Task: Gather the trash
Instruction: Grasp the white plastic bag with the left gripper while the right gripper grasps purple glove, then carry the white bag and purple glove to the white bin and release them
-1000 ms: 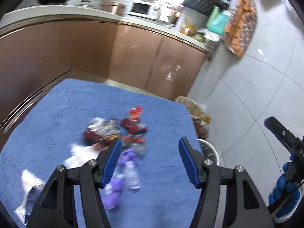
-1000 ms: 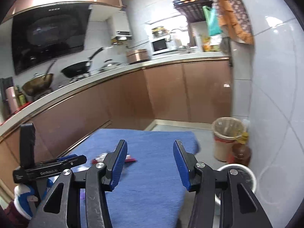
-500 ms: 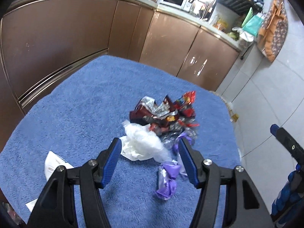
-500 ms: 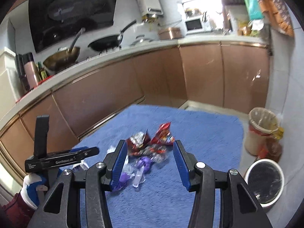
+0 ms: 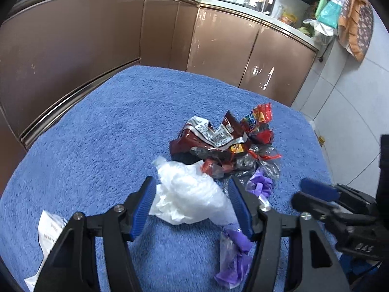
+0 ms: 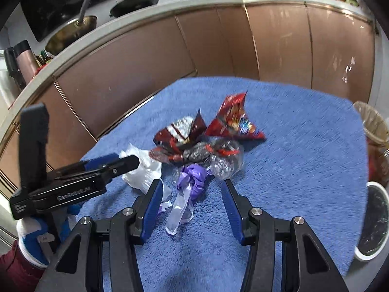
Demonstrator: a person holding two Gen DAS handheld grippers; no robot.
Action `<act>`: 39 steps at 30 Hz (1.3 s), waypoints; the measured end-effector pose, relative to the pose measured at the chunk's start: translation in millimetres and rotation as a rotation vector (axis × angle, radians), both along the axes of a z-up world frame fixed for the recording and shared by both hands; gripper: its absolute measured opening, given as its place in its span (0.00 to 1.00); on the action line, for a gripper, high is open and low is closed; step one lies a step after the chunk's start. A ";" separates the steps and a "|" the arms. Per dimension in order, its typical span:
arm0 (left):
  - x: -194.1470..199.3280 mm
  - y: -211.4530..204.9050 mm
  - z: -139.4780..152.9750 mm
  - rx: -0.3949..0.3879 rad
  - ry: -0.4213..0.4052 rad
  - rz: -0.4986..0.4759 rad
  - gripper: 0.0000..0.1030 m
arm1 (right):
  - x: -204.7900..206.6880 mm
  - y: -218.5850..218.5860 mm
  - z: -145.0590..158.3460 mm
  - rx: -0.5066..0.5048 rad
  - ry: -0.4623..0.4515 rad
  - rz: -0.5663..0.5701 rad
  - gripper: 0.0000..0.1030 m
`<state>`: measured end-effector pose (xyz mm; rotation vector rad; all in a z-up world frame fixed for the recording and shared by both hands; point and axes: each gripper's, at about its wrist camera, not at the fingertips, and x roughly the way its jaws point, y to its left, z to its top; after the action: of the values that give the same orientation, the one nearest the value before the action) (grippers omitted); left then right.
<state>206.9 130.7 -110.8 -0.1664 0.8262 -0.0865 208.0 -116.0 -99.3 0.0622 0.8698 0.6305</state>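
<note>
Fingers [image 6: 150, 206] spread; purple wrapper [image 6: 184, 194] (crumpled) lengthwise between, pointing away.

My left gripper [image 5: 192, 203] hides part of the white bag [image 5: 192, 194]. The receipt [image 5: 48, 233] is cut off by the frame's edge.
</note>
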 end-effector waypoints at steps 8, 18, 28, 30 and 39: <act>4.9 1.0 -5.8 -0.011 -0.016 -0.014 0.34 | 19.5 19.8 -26.0 0.000 0.074 0.047 0.46; -1.6 3.8 2.8 -0.058 -0.046 -0.029 0.32 | 32.5 29.1 -43.1 0.015 0.126 0.068 0.28; -28.1 16.5 31.7 -0.105 -0.100 -0.009 0.32 | 11.4 17.1 -24.8 0.019 0.086 0.068 0.23; -36.5 17.6 41.0 -0.111 -0.116 -0.006 0.32 | -0.1 10.3 -17.5 0.025 0.082 0.068 0.23; -77.7 18.6 79.1 -0.117 -0.189 -0.004 0.32 | -59.7 -25.9 11.0 0.015 0.029 0.023 0.23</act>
<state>129.2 149.3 -31.7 -0.2626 0.6336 -0.1516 148.3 -141.9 -88.2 0.0749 0.8946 0.6584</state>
